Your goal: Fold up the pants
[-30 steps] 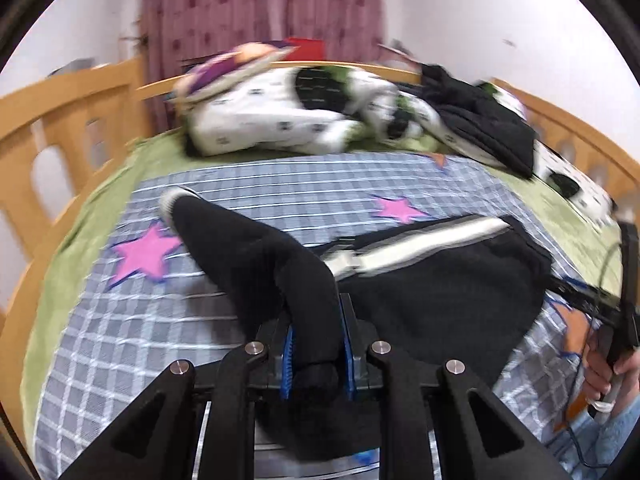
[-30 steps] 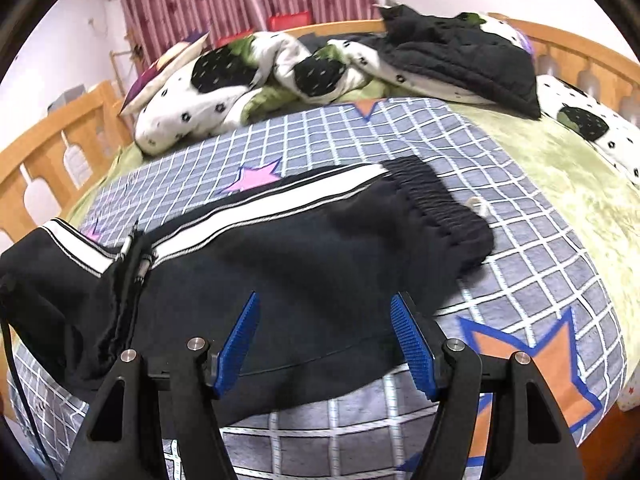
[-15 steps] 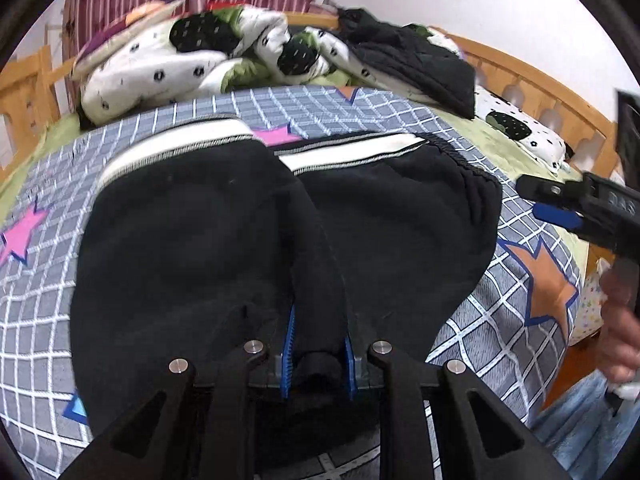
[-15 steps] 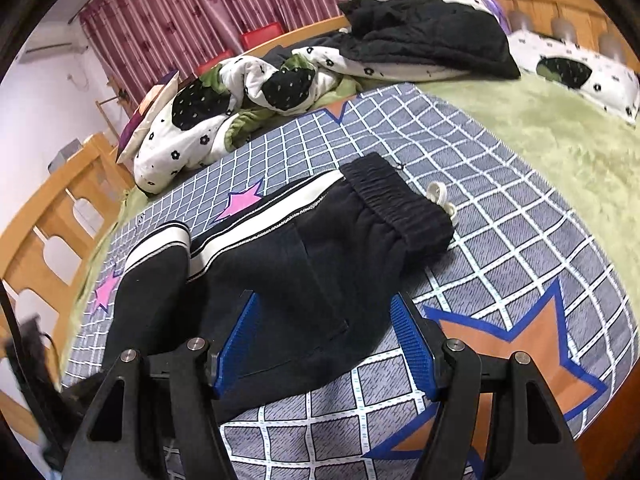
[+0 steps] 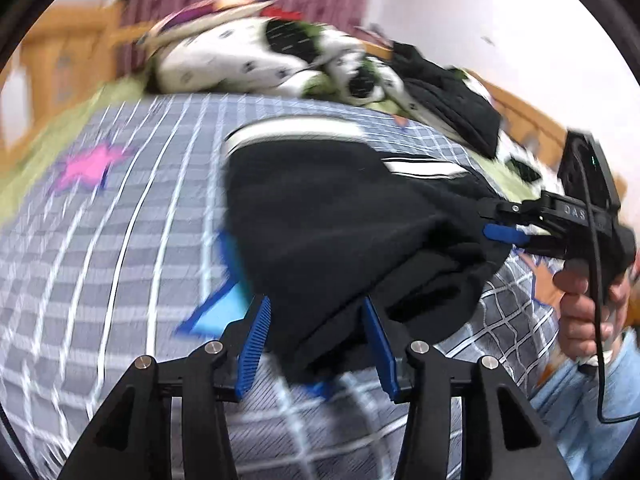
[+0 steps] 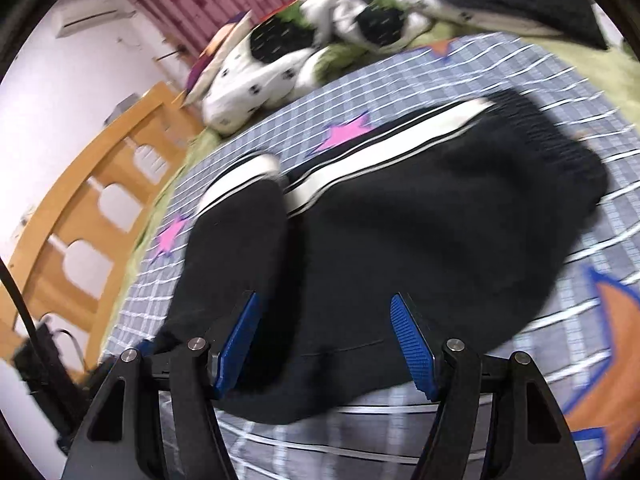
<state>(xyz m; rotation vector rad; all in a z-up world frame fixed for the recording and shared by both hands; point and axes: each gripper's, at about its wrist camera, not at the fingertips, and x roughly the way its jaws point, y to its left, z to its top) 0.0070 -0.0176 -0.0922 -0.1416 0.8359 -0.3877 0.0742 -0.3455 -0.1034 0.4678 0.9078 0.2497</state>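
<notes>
On the right gripper (image 5: 500, 224), spread, lettering seemingly reads "DAS"; left gripper (image 5: 316, 332) spread over pants (image 5: 340, 216).

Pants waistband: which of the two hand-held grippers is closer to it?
Right. The right gripper sits at the waistband end of the pants; the left gripper straddles the folded end, farther away.

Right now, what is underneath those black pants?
The black pants lie folded on a grey checked bedsheet printed with pink and orange stars. Whatever pattern sits directly beneath the fabric is covered.
</notes>
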